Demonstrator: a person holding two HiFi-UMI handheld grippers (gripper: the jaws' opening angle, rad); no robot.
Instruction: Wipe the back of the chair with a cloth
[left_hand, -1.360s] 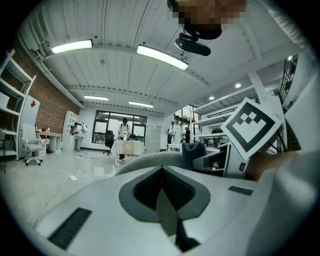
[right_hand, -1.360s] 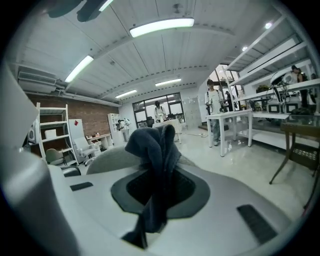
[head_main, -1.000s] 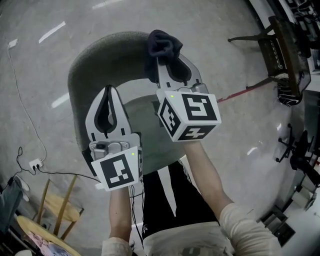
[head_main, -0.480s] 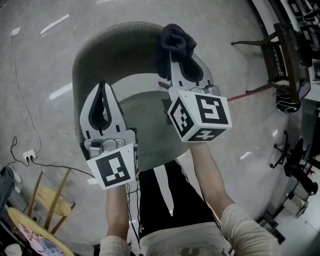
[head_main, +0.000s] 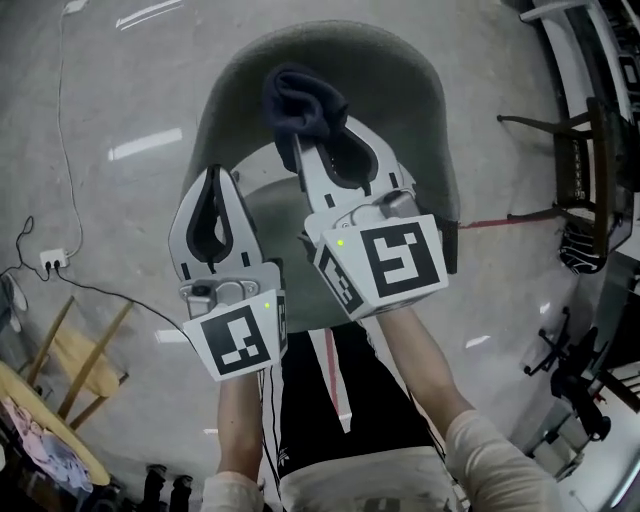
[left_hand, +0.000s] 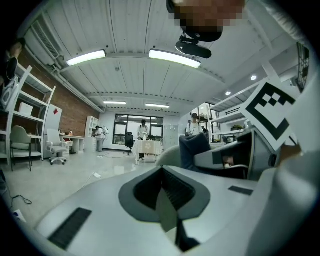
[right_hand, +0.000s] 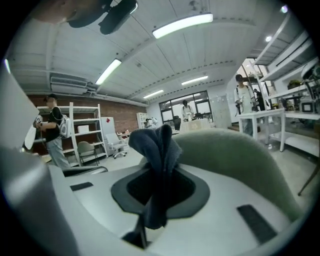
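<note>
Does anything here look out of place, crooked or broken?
Nothing stands out. The dark cloth is simply bunched in the right gripper's shut jaws next to the chair back, which looks intact. The left gripper is shut and empty.

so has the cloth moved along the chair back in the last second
Yes. The cloth, held in the right gripper, has slid left along the chair back, from the right of its curve to about the middle.

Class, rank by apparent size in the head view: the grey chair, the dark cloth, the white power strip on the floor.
1. grey chair
2. dark cloth, in the right hand-held gripper; nearness may flatter it
3. white power strip, clearly smallest
</note>
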